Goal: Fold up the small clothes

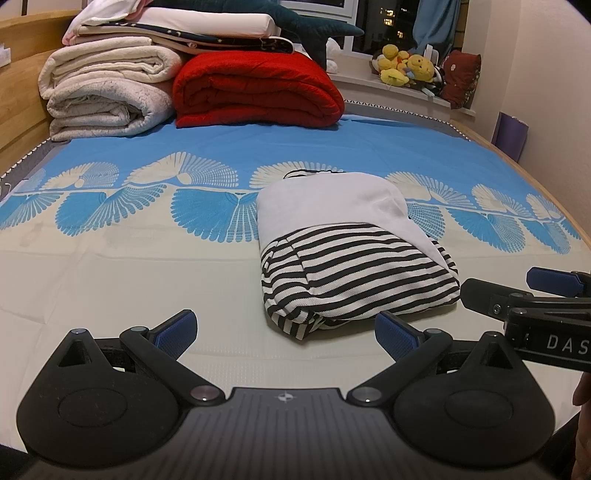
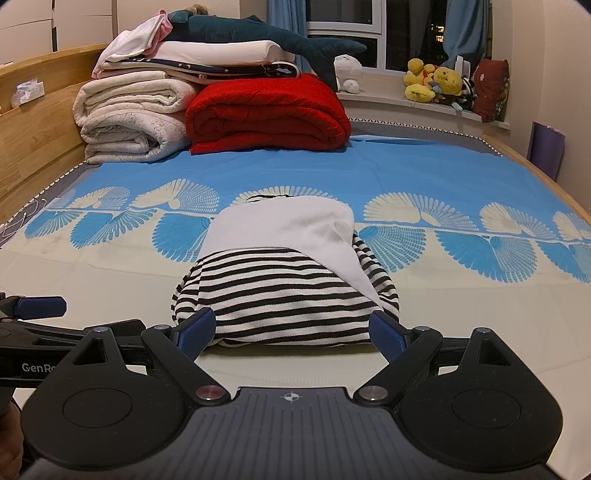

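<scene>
I look out over the bed (image 1: 110, 280), covered by a sheet that runs cream on my near side and blue farther off, with a band of fan shapes between; a wooden frame edges it on the left and right. At the far end sits a stack of folded bedding: cream blankets (image 1: 107, 92) on the left, a red blanket (image 1: 255, 92) just beside them, and white and dark starred layers on top, with a dark teal plush shark (image 2: 258, 33) lying across the pile. Behind that a windowsill carries yellow plush toys (image 1: 406, 64) and a dark red cushion (image 2: 491, 88).

The folded garment (image 1: 347, 254) lies on the cream part of the sheet, reaching back to the fan band; it is a compact bundle, white cloth over its far half and black-and-white stripes on the near half and right side. In the left wrist view it sits right of centre; in the right wrist view it is dead ahead.

My left gripper (image 1: 286, 332) is spread wide with nothing between its blue pads, low over the sheet, its right pad near the bundle's near edge. My right gripper (image 2: 291, 332) is likewise released and empty; its pads stand either side of the striped near edge, though I cannot tell whether they touch the cloth.
</scene>
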`<state>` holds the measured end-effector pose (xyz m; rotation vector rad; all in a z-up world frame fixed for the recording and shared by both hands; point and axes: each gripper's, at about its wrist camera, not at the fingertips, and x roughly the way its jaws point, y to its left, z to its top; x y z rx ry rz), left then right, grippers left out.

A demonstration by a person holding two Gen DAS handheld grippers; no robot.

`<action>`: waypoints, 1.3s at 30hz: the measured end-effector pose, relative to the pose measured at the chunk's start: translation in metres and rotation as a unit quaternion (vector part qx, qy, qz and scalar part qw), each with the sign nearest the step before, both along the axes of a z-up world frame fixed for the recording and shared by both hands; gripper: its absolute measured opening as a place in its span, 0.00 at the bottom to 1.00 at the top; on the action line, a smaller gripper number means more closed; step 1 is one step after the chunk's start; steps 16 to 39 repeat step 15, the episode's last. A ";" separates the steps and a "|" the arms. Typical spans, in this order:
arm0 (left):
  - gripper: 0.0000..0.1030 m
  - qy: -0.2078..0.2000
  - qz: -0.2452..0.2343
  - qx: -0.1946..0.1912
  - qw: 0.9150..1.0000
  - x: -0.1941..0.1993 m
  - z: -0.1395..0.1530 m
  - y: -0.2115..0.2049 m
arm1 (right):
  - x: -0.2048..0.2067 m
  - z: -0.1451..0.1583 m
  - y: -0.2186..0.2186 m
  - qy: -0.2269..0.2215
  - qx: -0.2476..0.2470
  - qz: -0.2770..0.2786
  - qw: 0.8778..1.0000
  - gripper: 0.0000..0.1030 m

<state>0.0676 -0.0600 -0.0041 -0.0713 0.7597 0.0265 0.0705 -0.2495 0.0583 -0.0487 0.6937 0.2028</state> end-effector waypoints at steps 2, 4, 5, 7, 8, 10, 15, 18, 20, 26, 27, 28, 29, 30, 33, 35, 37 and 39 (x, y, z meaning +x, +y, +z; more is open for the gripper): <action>0.99 0.000 0.000 0.000 1.000 0.000 0.000 0.000 | 0.000 0.000 -0.001 0.000 0.000 0.000 1.000 0.88; 0.99 0.000 0.000 0.000 1.000 0.000 0.000 0.000 | 0.000 0.000 -0.001 0.000 0.000 0.000 1.000 0.88; 0.99 0.000 0.000 0.000 1.000 0.000 0.000 -0.001 | 0.000 0.000 -0.001 0.000 0.000 0.000 1.000 0.88; 0.99 0.001 0.001 0.000 1.000 0.000 0.000 -0.001 | 0.000 0.000 0.000 0.000 0.000 0.000 1.000 0.88; 0.99 0.001 0.000 0.000 1.000 0.000 0.000 0.000 | 0.000 0.000 -0.001 0.000 0.000 0.000 1.000 0.88; 0.99 0.000 0.000 0.000 1.000 0.000 0.000 0.001 | 0.000 0.001 -0.001 0.000 0.000 0.000 1.000 0.88; 0.99 0.001 -0.001 0.001 1.000 0.000 0.000 0.001 | -0.001 0.000 0.000 0.000 0.001 0.001 1.000 0.88; 0.99 0.001 -0.001 0.001 1.000 0.000 0.000 0.001 | -0.001 0.000 0.000 0.000 0.001 0.001 1.000 0.88; 0.99 0.001 -0.001 0.001 1.000 0.000 0.000 0.001 | -0.001 0.000 0.000 0.000 0.001 0.001 1.000 0.88; 0.99 0.001 -0.001 0.001 1.000 0.000 0.000 0.001 | -0.001 0.000 0.000 0.000 0.001 0.001 1.000 0.88; 0.99 0.001 -0.001 0.001 1.000 0.000 0.000 0.001 | -0.001 0.000 0.000 0.000 0.001 0.001 1.000 0.88; 0.99 0.001 -0.001 0.001 1.000 0.000 0.000 0.001 | -0.001 0.000 0.000 0.000 0.001 0.001 1.000 0.88; 0.99 0.001 -0.001 0.001 1.000 0.000 0.000 0.001 | -0.001 0.000 0.000 0.000 0.001 0.001 1.000 0.88; 0.99 0.001 -0.001 0.001 1.000 0.000 0.000 0.001 | -0.001 0.000 0.000 0.000 0.001 0.001 1.000 0.88; 0.99 0.001 -0.001 0.001 1.000 0.000 0.000 0.001 | -0.001 0.000 0.000 0.000 0.001 0.001 1.000 0.88; 0.99 0.001 -0.001 0.001 1.000 0.000 0.000 0.001 | -0.001 0.000 0.000 0.000 0.001 0.001 1.000 0.88; 0.99 0.001 -0.001 0.001 1.000 0.000 0.000 0.001 | -0.001 0.000 0.000 0.000 0.001 0.001 1.000 0.88; 0.99 0.001 -0.001 0.001 1.000 0.000 0.000 0.001 | -0.001 0.000 0.000 0.000 0.001 0.001 1.000 0.88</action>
